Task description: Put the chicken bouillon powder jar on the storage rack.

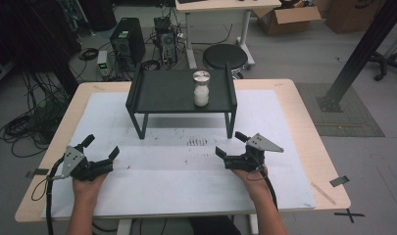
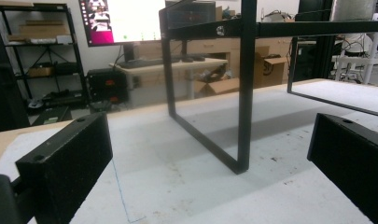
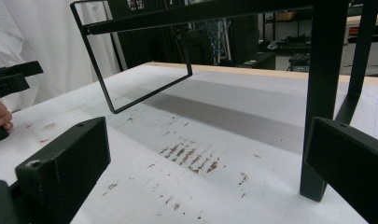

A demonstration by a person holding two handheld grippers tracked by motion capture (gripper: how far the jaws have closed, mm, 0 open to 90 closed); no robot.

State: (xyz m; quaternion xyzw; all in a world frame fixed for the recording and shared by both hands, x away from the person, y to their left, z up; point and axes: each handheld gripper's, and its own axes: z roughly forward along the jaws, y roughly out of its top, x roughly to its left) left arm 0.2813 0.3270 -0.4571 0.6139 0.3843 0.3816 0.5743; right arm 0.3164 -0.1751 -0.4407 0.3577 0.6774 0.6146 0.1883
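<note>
**Two idle tools, one jar waiting on the stand**

One clear glass jar of white grains with a silver lid (image 1: pixel 201 88) stands upright on the single black metal stand (image 1: pixel 159 93), raised for easy reach. Left hand-held gripper (image 1: pixel 101 147) and right hand-held gripper (image 1: pixel 230 145) rest on the white-covered bench (image 1: pixel 157 181), jaws spread, holding nothing, well apart from the jar.

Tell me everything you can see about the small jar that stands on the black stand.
The jar looks like clear glass or plastic, filled nearly to the top with something white. A round silvery metal-looking lid closes it. It stands upright on the right half of the black stand, touching only the stand's top. Both grippers rest apart from it, nearer the person, on the white table cover.
</note>
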